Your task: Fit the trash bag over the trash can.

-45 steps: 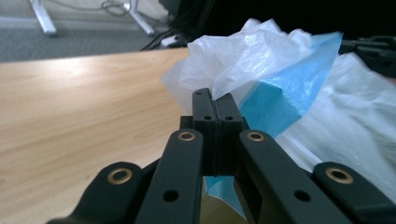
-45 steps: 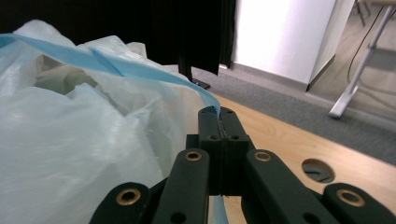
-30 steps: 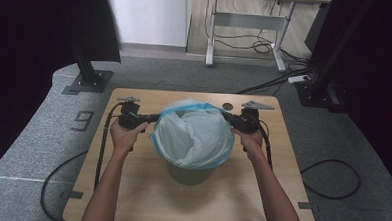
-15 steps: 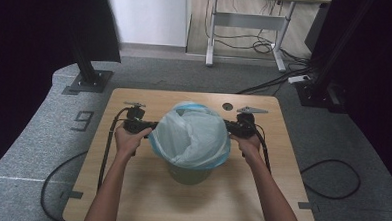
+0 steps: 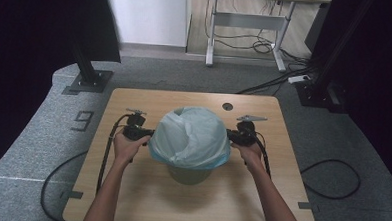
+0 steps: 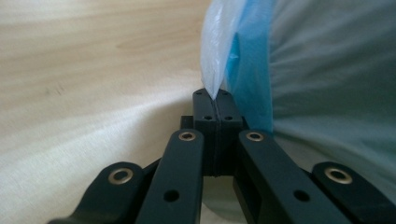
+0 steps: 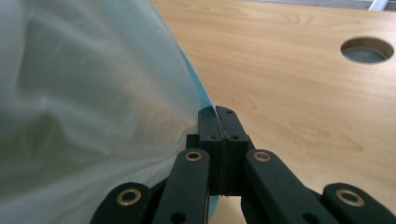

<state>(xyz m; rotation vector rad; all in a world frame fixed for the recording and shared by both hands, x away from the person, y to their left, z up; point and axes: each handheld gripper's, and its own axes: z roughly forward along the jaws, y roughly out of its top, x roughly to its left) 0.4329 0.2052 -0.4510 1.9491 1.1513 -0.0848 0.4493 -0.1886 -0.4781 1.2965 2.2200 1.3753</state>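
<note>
A: Pale blue plastic, thin and crinkled: a bin liner (image 5: pixel 190 136) sits at the middle of the high view, draped over the mouth of a small olive-green waste bin (image 5: pixel 187 174) on a light wooden table (image 5: pixel 145 198).

B: Who is holding it?

A: A person, forearms coming in from the bottom of the frame. The left gripper (image 5: pixel 144 134) is at the liner's left edge, the right gripper (image 5: pixel 233 136) at its right edge, level with each other on opposite sides of the bin.

B: Are the claws gripping anything?

A: Yes. In the left gripper view the black jaws meet at centre frame, pinching a fold of the liner's rim (image 6: pixel 215 70) that rises from their tips to the top of the picture. In the right gripper view the jaws are likewise clamped together on the film's edge (image 7: pixel 205 100), with the liner billowing across the left half of the frame.

B: Why hold it from both sides?

A: My guess is to keep the opening stretched wide, so the rim can be pulled down over the bin's lip evenly. The plastic already skirts the top of the bin, with the bin's lower body bare below it.

B: Anything else on the table?

A: A round cable hole (image 5: pixel 227 106) near the far edge, upper right of the liner.
</note>
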